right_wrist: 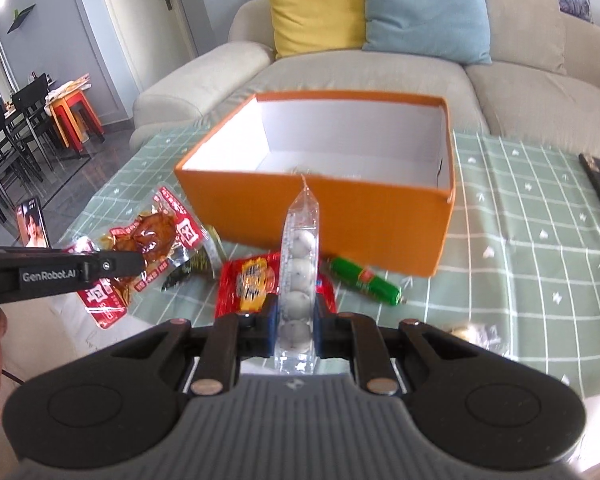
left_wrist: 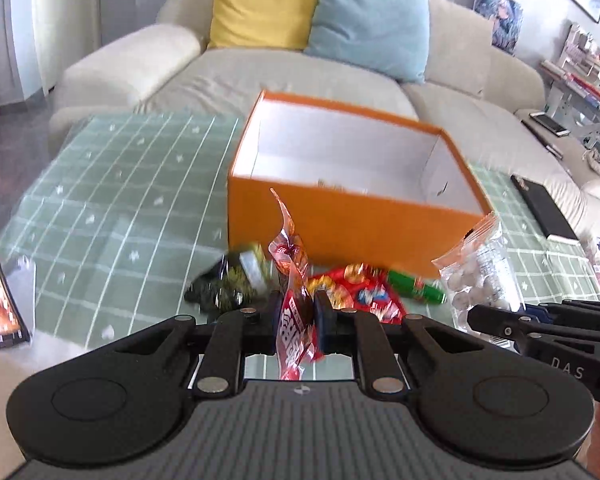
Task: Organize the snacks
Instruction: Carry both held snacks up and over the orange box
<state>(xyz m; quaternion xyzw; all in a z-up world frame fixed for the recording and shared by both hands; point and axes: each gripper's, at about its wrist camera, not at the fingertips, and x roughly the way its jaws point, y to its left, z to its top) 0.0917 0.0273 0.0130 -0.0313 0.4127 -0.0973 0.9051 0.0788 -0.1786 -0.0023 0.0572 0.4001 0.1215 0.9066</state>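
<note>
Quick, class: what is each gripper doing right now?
Left gripper: shut on a red meat snack packet.
Right gripper: shut on a clear bag of white balls.

Two wrist cameras, each looking forward and down along its own fingers.

Both sit close above the counter (left_wrist: pixel 112 184), facing the orange box (left_wrist: pixel 340 220) with the sofa (left_wrist: pixel 148 60) behind; the left view stands left of the right one, and they share box, snack pile and cushions, each catching the other gripper at its edge.
</note>
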